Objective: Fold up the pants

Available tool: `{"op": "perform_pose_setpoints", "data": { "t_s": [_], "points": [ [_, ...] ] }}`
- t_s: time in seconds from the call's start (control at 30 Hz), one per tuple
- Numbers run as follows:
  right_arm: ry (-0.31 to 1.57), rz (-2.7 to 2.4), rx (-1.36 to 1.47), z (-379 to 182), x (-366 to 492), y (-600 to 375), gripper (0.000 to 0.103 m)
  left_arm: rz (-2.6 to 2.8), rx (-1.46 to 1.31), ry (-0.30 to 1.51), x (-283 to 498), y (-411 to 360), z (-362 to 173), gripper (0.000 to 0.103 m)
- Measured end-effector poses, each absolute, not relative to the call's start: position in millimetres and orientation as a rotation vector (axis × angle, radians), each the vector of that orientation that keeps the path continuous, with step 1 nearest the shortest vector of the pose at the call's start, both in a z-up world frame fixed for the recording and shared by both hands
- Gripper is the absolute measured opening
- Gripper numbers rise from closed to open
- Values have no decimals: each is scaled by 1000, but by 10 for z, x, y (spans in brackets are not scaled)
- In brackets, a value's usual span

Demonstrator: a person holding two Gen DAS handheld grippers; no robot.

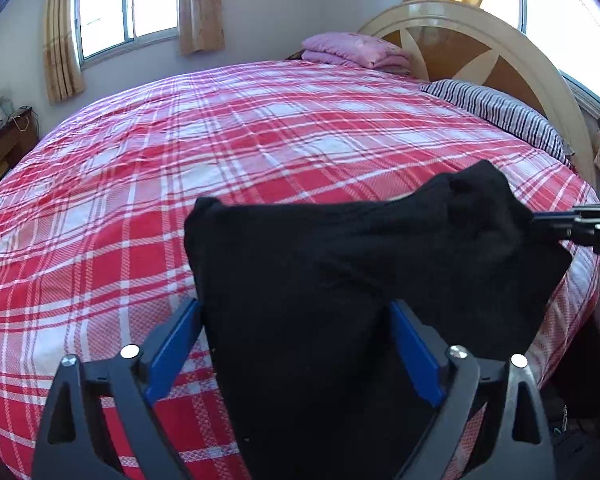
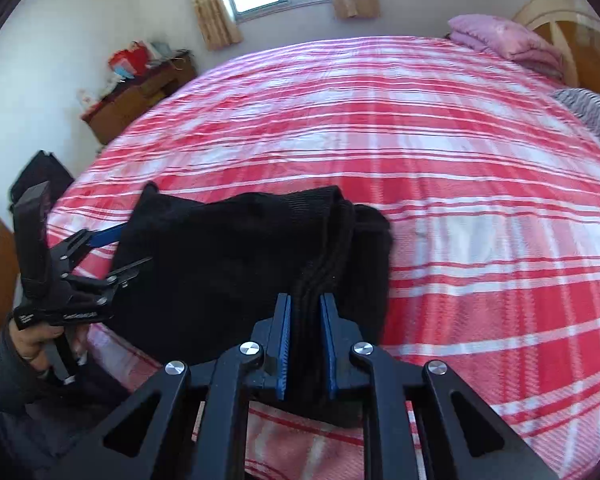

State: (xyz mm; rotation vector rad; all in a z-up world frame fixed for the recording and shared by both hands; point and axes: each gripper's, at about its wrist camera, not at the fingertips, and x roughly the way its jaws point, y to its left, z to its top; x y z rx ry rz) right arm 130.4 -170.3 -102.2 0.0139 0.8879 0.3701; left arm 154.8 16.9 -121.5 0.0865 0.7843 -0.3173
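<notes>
Black pants (image 1: 340,260) lie bunched at the near edge of the bed with the red and white plaid sheet (image 1: 180,160). My left gripper (image 1: 294,308) stands wide open; the cloth runs between its blue pads (image 1: 176,344) without being pinched. In the right wrist view the left gripper (image 2: 134,244) sits at the pants' left edge, held by a person's hand (image 2: 36,340). My right gripper (image 2: 305,300) is shut on a ribbed band of the pants (image 2: 220,248), which bulges up between its pads. From the left wrist view, the right gripper (image 1: 540,226) holds the cloth's right corner.
A folded pink blanket (image 1: 352,50) and a striped pillow (image 1: 500,112) lie by the curved headboard (image 1: 480,40). A wooden cabinet (image 2: 140,96) with clutter stands beyond the bed's far left corner, and a black bag (image 2: 40,176) sits on the floor. The plaid sheet (image 2: 460,200) stretches wide beyond the pants.
</notes>
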Motion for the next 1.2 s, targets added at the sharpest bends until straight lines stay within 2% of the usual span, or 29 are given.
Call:
{"op": "perform_pose_setpoints", "data": {
  "t_s": [0.1,0.2,0.33,0.47,0.53,0.6,0.8,1.07,1.2],
  "points": [
    [961,348,9,-1235,1427,-1740,15,-322,67,805,1545,154,-1274,99],
    [942,361,-42,-1236,1419,-1700,16,-317,66,798,1540,160,-1263,99],
    [935,323,-63,-1169,1398,-1712,33,-274,70,738,1584,245,-1136,99],
    [824,266,-128,-958,1330,-1594,40,-215,71,727,1731,370,-1119,99],
    [756,323,-125,-827,1310,-1489,53,-197,51,728,1820,428,-1134,100],
    [743,414,-99,-797,1366,-1369,58,-167,41,727,1900,458,-1158,103],
    [872,418,1,-1167,1819,-1371,58,-157,37,747,2031,426,-1235,103],
    [830,426,17,-1143,1678,-1496,58,-158,10,767,2042,434,-1278,103],
    [767,378,-92,-1002,1381,-1456,58,-141,54,736,1846,455,-1139,103]
  ]
}}
